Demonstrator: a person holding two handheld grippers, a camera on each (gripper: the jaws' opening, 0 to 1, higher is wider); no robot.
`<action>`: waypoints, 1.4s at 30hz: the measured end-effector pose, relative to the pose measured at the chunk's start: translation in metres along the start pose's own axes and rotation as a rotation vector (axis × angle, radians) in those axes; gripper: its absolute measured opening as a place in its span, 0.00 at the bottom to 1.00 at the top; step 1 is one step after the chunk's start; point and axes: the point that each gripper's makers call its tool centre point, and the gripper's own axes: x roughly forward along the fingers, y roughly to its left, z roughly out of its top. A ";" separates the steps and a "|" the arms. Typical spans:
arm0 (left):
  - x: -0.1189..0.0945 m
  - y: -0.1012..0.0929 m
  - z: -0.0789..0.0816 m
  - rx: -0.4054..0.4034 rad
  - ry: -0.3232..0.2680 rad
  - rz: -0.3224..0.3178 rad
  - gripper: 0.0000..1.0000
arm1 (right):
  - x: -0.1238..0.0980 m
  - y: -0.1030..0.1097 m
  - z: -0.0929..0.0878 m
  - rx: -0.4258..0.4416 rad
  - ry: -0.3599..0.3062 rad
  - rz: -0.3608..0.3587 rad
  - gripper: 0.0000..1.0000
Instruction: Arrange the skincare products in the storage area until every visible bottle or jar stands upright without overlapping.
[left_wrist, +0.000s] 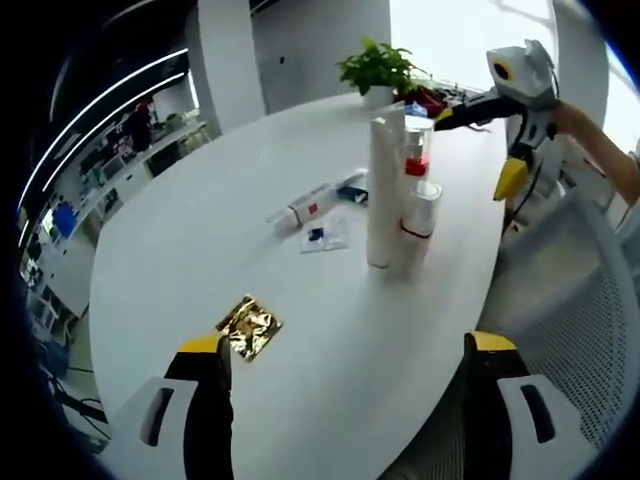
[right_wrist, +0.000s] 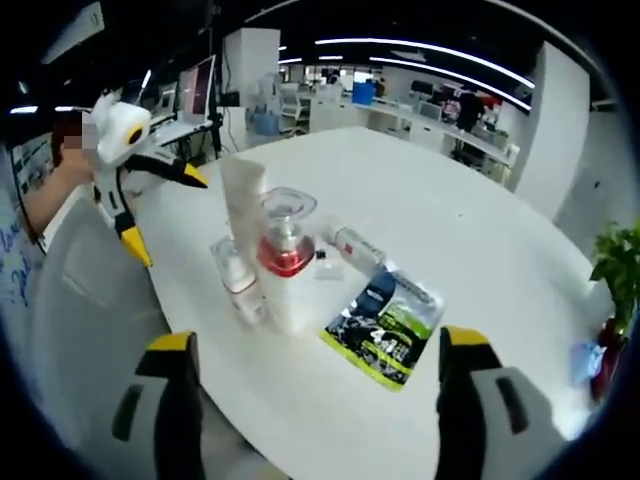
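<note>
Grippers are both held off the white table (left_wrist: 200, 250), neither touching any product. In the left gripper view the left gripper (left_wrist: 345, 375) shows its yellow-tipped jaws set wide apart with nothing between them, hovering over the near table edge; the right gripper (left_wrist: 515, 110) enters from the upper right, raised near the far side of the products, a bare forearm (left_wrist: 600, 140) behind it. In the right gripper view the right gripper's jaws likewise stand wide and empty. Products: three items stand upright in a tight cluster near the table edge, namely a tall white tube (left_wrist: 382, 190), a clear-capped bottle with a red collar (left_wrist: 417, 150) and a short white bottle with a red band (left_wrist: 424, 212); whether they touch cannot be told. A small white tube (left_wrist: 305, 208) lies on its side beyond them, well apart from the cluster. Flat sachets lie on the table: a dark green-and-black one (right_wrist: 385, 330), a small clear one (left_wrist: 322, 236) and a gold foil one (left_wrist: 249, 326). A potted plant (left_wrist: 378, 70) stands at the far table end.
</note>
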 end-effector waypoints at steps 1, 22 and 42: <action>0.000 0.001 0.000 0.000 0.002 -0.002 0.94 | 0.000 -0.001 0.000 -0.002 0.003 0.002 1.00; 0.003 0.019 0.004 -0.009 0.008 0.015 0.97 | 0.024 -0.039 0.010 -0.120 0.081 0.033 1.00; 0.002 0.026 0.000 -0.038 0.002 0.027 0.97 | 0.076 -0.090 0.033 -0.302 0.149 0.032 1.00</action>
